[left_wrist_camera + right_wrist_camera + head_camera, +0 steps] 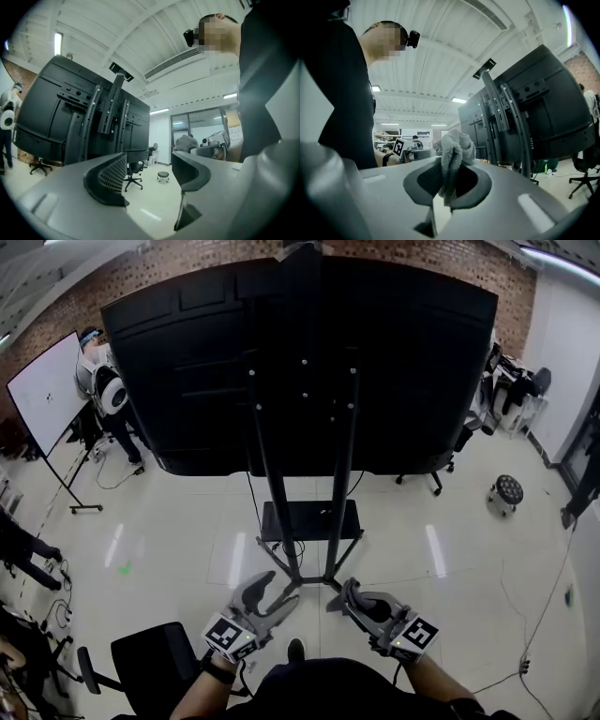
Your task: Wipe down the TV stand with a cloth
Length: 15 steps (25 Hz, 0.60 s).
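Observation:
The black TV stand (342, 474) rises right in front of me, seen from behind. Its two uprights carry a large black screen (187, 362), with a small shelf (309, 519) low down and base legs on the floor. My right gripper (343, 595) hangs near the base, shut on a bunched grey cloth (455, 149) that sticks out past the right gripper (449, 182) in its own view. My left gripper (270, 591) is beside it, open and empty. In the left gripper view the left gripper (150, 176) has floor showing between its jaws, with the stand (89, 122) up to the left.
A black office chair (150, 667) stands at my lower left. A whiteboard (42, 390) and a person (105, 395) are at the far left. A round stool (507, 491) and more chairs are at the right. Cables run over the glossy floor (169, 549).

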Tool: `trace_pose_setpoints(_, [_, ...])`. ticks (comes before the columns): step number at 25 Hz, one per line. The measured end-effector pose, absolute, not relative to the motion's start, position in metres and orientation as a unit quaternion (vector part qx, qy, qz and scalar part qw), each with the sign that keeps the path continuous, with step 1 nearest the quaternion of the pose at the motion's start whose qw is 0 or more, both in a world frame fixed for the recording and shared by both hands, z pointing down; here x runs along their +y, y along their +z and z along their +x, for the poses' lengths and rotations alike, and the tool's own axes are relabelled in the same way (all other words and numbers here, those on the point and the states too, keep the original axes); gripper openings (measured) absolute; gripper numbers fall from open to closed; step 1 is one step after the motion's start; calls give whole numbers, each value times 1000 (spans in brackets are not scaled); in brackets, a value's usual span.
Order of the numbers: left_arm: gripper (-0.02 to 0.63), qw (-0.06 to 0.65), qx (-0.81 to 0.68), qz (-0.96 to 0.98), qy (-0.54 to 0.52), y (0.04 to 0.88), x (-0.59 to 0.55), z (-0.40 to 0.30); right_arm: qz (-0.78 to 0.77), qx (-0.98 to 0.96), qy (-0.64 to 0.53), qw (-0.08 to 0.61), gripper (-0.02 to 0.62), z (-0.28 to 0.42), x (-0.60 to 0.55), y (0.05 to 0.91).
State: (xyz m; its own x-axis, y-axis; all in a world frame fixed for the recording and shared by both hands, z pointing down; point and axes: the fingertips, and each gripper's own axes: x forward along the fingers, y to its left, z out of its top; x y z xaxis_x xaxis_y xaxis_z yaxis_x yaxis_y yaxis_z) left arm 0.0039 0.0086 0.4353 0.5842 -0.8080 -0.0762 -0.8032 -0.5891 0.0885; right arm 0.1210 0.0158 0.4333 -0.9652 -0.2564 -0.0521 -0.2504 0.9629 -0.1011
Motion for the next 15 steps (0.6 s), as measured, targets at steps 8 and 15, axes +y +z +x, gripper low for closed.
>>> trace_pose_setpoints(8, [322, -3, -405, 913, -47, 420, -64, -47, -161, 985, -27, 55, 21, 52, -61, 406])
trace_pose_setpoints(15, [325, -29, -375, 925, -49, 397, -110, -76, -197, 979, 11, 44, 21, 18, -110, 386])
